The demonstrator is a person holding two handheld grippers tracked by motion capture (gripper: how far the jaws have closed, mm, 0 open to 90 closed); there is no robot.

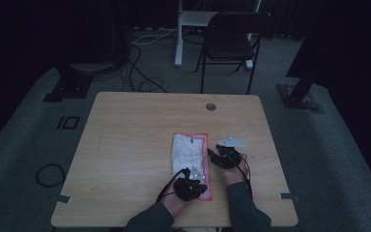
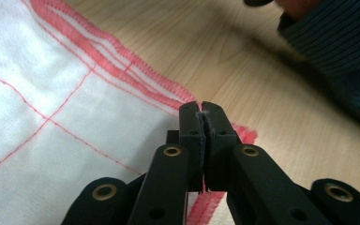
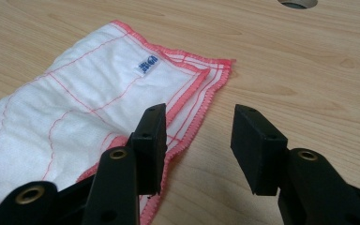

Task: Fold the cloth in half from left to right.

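Observation:
A folded white cloth [image 1: 188, 150] with pink stitched hems lies lengthwise on the wooden table [image 1: 125, 145], right of its middle. My left gripper [image 1: 198, 178] sits at the cloth's near right corner. In the left gripper view its jaws [image 2: 200, 112] are pressed together on the pink hem of the cloth [image 2: 51, 117], with white fibres showing between the pads. My right gripper [image 1: 217, 153] rests at the cloth's right edge. It stands open [image 3: 200, 112], one jaw over the hem of the cloth [image 3: 75, 103], the other over bare wood. A small blue label [image 3: 148, 64] marks the cloth.
A round cable hole [image 1: 211, 107] sits in the table near its far edge. Behind the table stand a dark folding chair [image 1: 232, 38] and a white desk leg [image 1: 178, 34]. Cables lie on the grey carpet. A dark ribbed sleeve [image 2: 337, 42] crosses the left gripper view's top right.

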